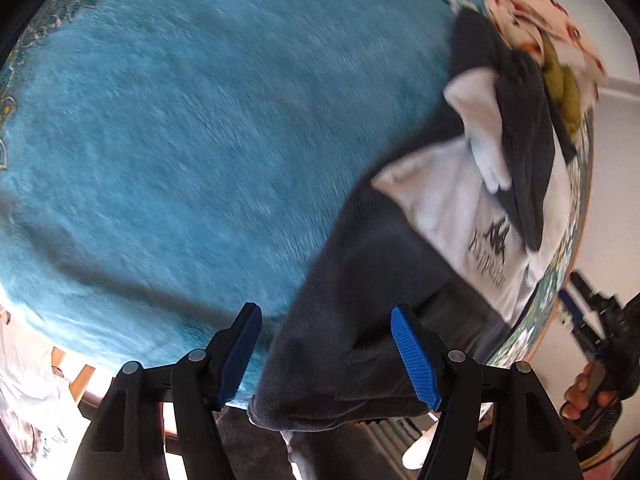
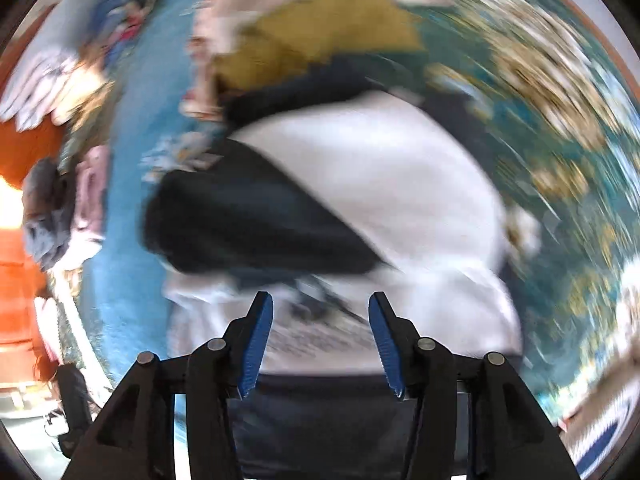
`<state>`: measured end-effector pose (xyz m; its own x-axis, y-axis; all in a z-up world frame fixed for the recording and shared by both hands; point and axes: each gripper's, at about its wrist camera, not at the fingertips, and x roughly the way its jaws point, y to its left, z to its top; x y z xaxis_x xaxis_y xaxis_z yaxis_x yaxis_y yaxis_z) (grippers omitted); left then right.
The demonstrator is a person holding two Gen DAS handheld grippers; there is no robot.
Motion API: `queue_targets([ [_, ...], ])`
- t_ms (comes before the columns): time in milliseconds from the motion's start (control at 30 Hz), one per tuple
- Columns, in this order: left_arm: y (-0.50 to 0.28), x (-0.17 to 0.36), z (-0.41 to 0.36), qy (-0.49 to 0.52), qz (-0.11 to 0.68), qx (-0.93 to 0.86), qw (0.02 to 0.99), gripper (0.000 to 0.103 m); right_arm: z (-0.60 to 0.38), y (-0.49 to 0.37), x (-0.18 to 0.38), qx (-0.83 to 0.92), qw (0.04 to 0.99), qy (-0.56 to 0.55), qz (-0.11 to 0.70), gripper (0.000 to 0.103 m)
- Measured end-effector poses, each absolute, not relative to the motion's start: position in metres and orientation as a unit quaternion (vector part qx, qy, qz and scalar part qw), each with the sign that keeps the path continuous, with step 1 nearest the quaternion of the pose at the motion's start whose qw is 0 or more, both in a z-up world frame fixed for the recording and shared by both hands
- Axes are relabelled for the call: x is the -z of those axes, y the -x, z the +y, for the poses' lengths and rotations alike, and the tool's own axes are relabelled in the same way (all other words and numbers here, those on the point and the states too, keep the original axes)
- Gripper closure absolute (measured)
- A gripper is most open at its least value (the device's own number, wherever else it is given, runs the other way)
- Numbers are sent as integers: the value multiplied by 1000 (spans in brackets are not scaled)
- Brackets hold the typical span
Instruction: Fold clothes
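A grey and white top with a dark printed logo (image 1: 460,220) lies crumpled on a blue fuzzy cover (image 1: 180,140), near its right edge. My left gripper (image 1: 326,354) is open, and the top's dark grey part (image 1: 344,320) reaches in between its fingers. In the blurred right wrist view the same top (image 2: 380,184) lies straight ahead. My right gripper (image 2: 322,344) is open just above its white part, holding nothing. A hand (image 1: 580,396) holds the right gripper's body (image 1: 588,320) at the right rim of the left wrist view.
A mustard garment (image 2: 320,40) and a pale patterned one (image 1: 540,20) lie beyond the top. The cover has a floral border (image 2: 560,140) on the right. More clothes are piled far left (image 2: 60,200). The cover's near edge (image 1: 120,356) drops off by the left gripper.
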<state>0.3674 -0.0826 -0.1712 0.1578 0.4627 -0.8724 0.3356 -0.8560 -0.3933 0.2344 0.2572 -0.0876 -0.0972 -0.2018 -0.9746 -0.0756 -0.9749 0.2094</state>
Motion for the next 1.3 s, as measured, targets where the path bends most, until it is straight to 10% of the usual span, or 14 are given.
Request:
queue_targets([
  [567,-425,190,-44,746,-149,-646,69,37,435,-372,198,617,25,-762,-195,47],
  [700,-436,190,-44,748,-163,-640,67,56,432,-388,203,617,35,-760,-199,47],
  [900,-448,184,-43,753,-183,-630,43,92,426,-390,196,598,52,-767,-227,92],
  [1300,-355,114,-94,701,-346,-618,84,94,452,-300,109,620,70,-633,-458,95],
])
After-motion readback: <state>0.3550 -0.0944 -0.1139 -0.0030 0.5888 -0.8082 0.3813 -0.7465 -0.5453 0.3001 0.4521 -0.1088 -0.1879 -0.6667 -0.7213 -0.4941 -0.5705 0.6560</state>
